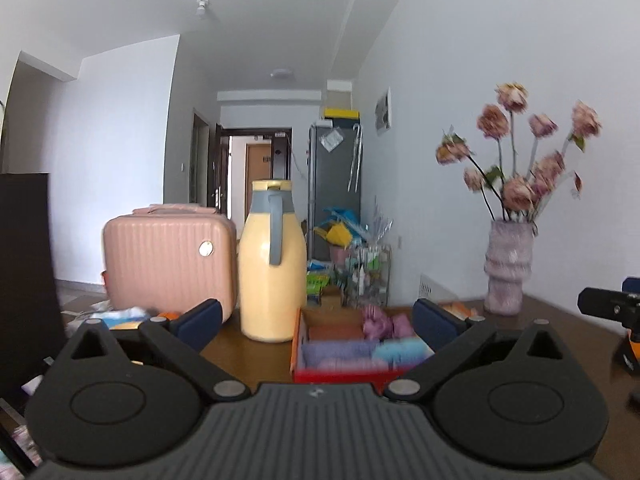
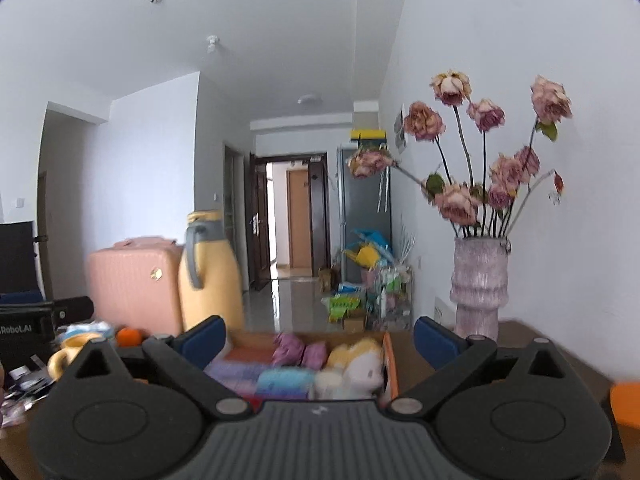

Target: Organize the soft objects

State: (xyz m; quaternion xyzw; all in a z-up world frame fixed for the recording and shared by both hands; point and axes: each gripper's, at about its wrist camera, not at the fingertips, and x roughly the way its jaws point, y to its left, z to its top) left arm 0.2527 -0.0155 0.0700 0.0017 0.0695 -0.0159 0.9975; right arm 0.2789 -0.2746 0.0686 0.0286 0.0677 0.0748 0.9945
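An orange and red cardboard box [image 1: 298,340] stands on the brown table just beyond my left gripper [image 1: 316,316]. The gripper is open, with nothing between its blue pads. Inside the box lie a lilac cloth [image 1: 340,354], a light blue cloth [image 1: 400,352] and a purple plush [image 1: 380,322]. My right gripper [image 2: 320,334] is also open and empty, facing the same box [image 2: 390,360]. In the right wrist view, a white and yellow plush toy [image 2: 356,368] sits at the box's right end, beside the purple plush [image 2: 300,350] and the blue cloth [image 2: 284,380].
A tall yellow jug [image 1: 272,264] and a pink case [image 1: 168,264] stand left of the box. A lilac vase of dried roses [image 1: 508,272] stands against the right wall. A yellow mug [image 2: 68,354], an orange fruit [image 2: 130,336] and black gear [image 2: 24,328] crowd the table's left.
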